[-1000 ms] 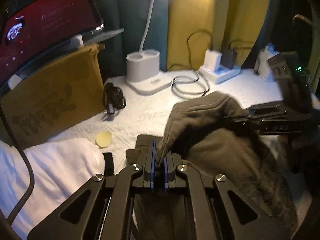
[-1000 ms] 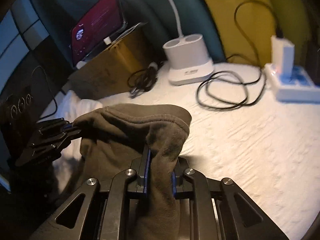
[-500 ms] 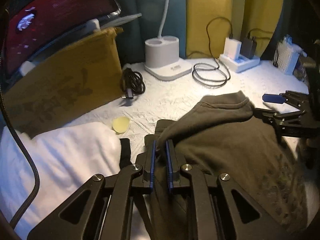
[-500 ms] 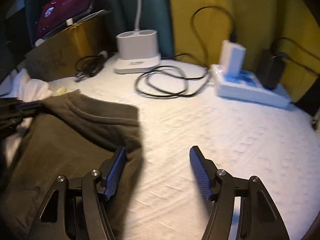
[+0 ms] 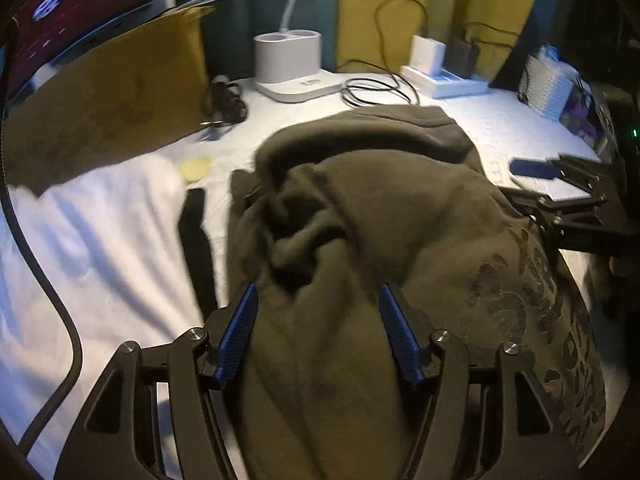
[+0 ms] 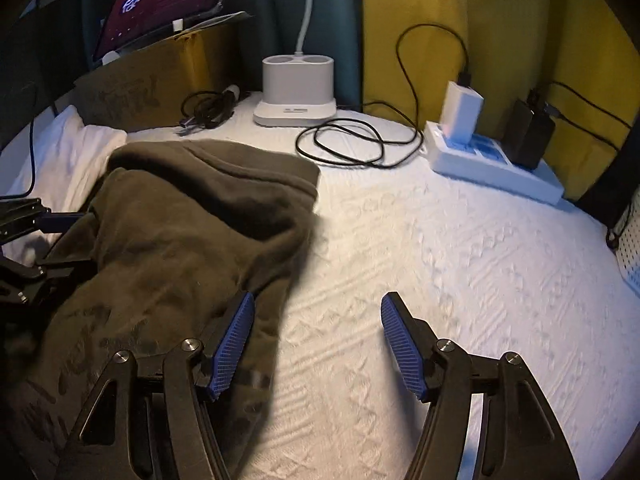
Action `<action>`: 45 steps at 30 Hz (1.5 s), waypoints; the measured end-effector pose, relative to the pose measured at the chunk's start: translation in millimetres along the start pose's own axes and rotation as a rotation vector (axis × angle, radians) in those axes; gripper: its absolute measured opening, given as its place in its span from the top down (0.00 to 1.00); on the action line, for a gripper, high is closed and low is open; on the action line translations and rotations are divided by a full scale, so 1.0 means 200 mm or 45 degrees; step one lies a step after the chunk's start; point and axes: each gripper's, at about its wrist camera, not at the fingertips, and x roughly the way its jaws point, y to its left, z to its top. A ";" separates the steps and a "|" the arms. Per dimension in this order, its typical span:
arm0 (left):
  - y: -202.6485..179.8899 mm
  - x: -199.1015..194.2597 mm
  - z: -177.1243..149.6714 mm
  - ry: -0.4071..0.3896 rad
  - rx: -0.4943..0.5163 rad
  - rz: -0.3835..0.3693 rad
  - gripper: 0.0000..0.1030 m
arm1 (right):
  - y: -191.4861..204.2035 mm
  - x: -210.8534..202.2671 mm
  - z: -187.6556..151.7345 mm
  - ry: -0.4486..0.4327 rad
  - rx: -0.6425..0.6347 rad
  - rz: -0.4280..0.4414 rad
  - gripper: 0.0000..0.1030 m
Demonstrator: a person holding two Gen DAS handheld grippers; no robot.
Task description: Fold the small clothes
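Observation:
A dark olive garment [image 5: 380,208] with a dark print lies in a folded heap on the white bedspread [image 6: 460,280]. My left gripper [image 5: 318,292] is low over its near left part. Its jaws are opening, with cloth bunched between the blue pads but not pressed by them. My right gripper [image 6: 319,300] stands open at the garment's [image 6: 192,220] right edge. Its left finger is over the cloth and its right finger over bare bedspread. Each gripper shows in the other's view: the right gripper [image 5: 520,182] and the left gripper [image 6: 60,240].
At the back stand a white lamp base [image 6: 298,92], a coiled black cable [image 6: 352,144] and a white power strip [image 6: 492,160] with chargers. A cardboard box [image 5: 108,112] with a red screen [image 6: 160,4] above is at back left. White bedding [image 5: 92,240] lies left.
Both grippers let go of the raised garment edge, which dropped onto the bed. The right one opened first and shifted right; the left one opened just now and sank lower.

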 end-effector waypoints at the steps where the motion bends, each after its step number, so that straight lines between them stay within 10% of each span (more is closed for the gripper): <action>1: 0.02 -0.01 0.00 -0.007 -0.011 0.034 0.38 | 0.00 -0.01 -0.01 0.002 -0.004 -0.010 0.34; 9: 0.02 -0.08 -0.04 -0.047 -0.013 0.177 0.38 | -0.03 -0.09 -0.11 0.016 0.006 -0.069 0.34; 45: -0.56 -0.40 -0.24 -0.192 -0.026 -0.040 0.38 | -0.30 -0.73 -0.64 -0.115 0.211 -0.200 0.31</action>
